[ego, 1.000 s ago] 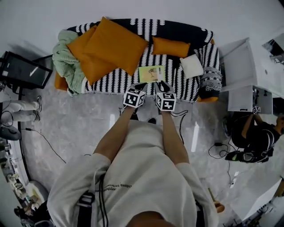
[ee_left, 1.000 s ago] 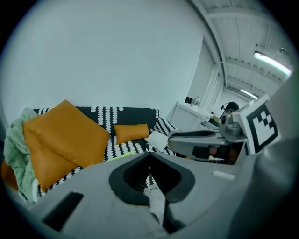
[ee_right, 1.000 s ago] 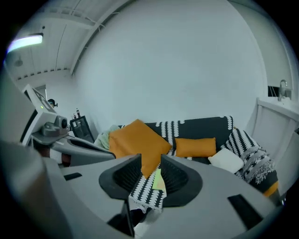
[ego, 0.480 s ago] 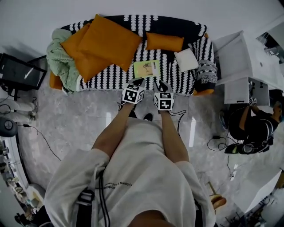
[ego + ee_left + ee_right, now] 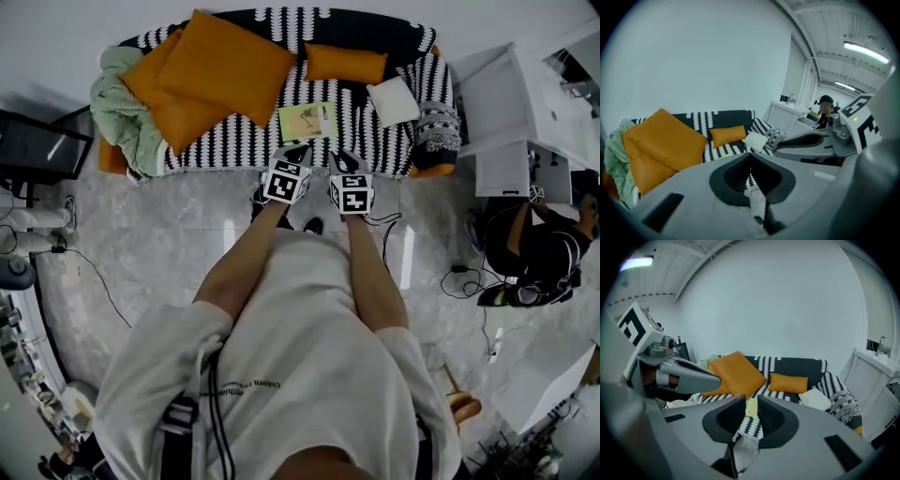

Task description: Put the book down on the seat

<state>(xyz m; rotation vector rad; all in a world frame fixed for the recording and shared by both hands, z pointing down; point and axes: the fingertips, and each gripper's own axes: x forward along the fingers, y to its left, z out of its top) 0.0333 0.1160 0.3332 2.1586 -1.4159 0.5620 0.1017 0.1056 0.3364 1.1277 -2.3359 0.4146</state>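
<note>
The book [image 5: 307, 122], thin with a pale green cover, lies flat on the black-and-white striped sofa seat [image 5: 244, 150], free of both grippers. My left gripper [image 5: 302, 148] hovers at the seat's front edge just short of the book, its jaws shut and empty [image 5: 750, 157]. Beside it my right gripper [image 5: 336, 155] is slightly open. Its jaws have just been closing, with nothing between them [image 5: 751, 401]. Through their narrow gap the right gripper view shows the book [image 5: 751, 407] further off. A green sliver of the book [image 5: 723, 155] shows in the left gripper view.
Two large orange cushions [image 5: 211, 75], a small orange cushion [image 5: 344, 63], a white pillow [image 5: 393, 100] and a green blanket [image 5: 117, 108] lie on the sofa. A white cabinet [image 5: 511, 112] stands at the right. A person [image 5: 539, 258] sits beyond it. Cables [image 5: 89, 281] trail on the floor.
Both grippers have drawn back a little from the book toward the person. The book lies unmoved on the seat.
</note>
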